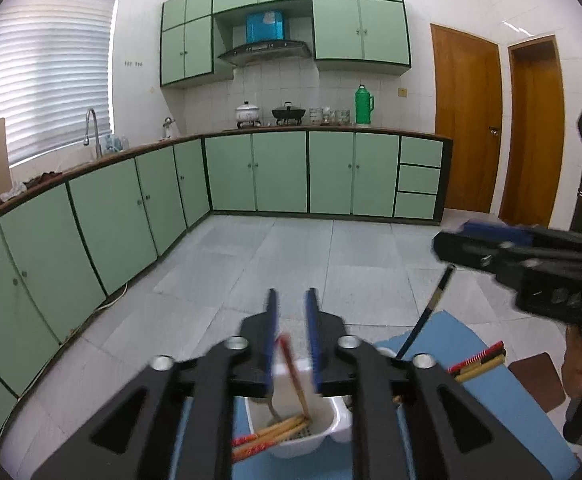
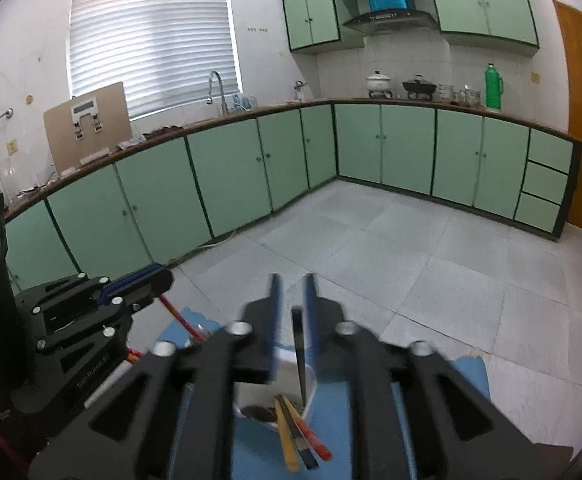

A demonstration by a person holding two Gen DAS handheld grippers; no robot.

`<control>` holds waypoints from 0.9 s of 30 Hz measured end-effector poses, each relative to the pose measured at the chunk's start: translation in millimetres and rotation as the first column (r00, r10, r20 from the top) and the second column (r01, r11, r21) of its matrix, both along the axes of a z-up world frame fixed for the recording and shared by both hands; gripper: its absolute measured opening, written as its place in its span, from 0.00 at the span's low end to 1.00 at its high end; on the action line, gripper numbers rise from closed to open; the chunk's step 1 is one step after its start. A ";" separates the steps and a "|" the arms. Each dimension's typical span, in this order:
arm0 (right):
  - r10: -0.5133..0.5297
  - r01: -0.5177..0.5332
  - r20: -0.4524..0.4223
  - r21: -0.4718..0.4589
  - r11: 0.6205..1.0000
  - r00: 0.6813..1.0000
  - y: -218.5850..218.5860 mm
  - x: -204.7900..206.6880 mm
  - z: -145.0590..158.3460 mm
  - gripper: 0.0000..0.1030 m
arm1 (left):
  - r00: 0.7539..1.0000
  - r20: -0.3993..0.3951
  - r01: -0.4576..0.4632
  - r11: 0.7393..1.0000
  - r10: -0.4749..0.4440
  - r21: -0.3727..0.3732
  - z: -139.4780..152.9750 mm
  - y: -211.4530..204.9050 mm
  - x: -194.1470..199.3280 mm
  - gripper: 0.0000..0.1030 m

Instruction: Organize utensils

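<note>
My left gripper [image 1: 291, 296] hangs over a white slotted basket [image 1: 331, 432] that holds several wooden chopsticks. Its blue pads stand apart, and a red-tipped chopstick [image 1: 293, 372] leans loose between them with its lower end in the basket. My right gripper [image 2: 293, 280] is above a white cup [image 2: 309, 396] with several chopsticks in it. Its jaws are open too, and a black chopstick [image 2: 299, 352] stands in the cup close to the right pad. Each gripper shows in the other's view: the right gripper [image 1: 447, 242] and the left gripper [image 2: 163, 276].
Basket and cup sit on a blue mat [image 1: 503, 400]. More chopsticks [image 1: 477, 360] lie on the mat to the right, near a hand [image 1: 579, 368]. Beyond lie a tiled floor [image 1: 291, 256] and green cabinets [image 1: 279, 172] under a counter.
</note>
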State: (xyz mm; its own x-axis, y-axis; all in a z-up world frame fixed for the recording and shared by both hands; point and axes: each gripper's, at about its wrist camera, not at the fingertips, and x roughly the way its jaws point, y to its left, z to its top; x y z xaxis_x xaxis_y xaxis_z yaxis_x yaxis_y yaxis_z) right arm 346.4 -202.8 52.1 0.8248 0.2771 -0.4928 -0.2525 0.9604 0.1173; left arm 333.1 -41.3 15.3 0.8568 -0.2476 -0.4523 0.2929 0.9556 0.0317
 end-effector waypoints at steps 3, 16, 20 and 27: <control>-0.032 0.032 0.048 -0.001 0.999 0.998 -9.8 -16.8 11.9 0.60 | 1.000 0.027 -0.014 1.000 0.014 0.000 10.6 3.7 -17.9 0.44; -0.152 0.160 0.126 -0.054 0.986 0.980 -42.4 -148.9 7.2 0.95 | 0.996 0.053 -0.070 0.996 0.074 -0.061 16.6 24.1 -132.3 0.86; -0.143 0.149 0.096 -0.061 0.987 0.985 -39.2 -184.6 -10.8 0.95 | 0.996 0.037 -0.081 0.993 0.084 -0.083 3.9 23.3 -166.4 0.93; -0.102 0.103 0.035 -0.041 0.994 0.994 -20.8 -221.4 -29.4 0.95 | 0.996 0.019 -0.081 0.994 0.083 -0.068 -6.1 12.5 -207.0 0.94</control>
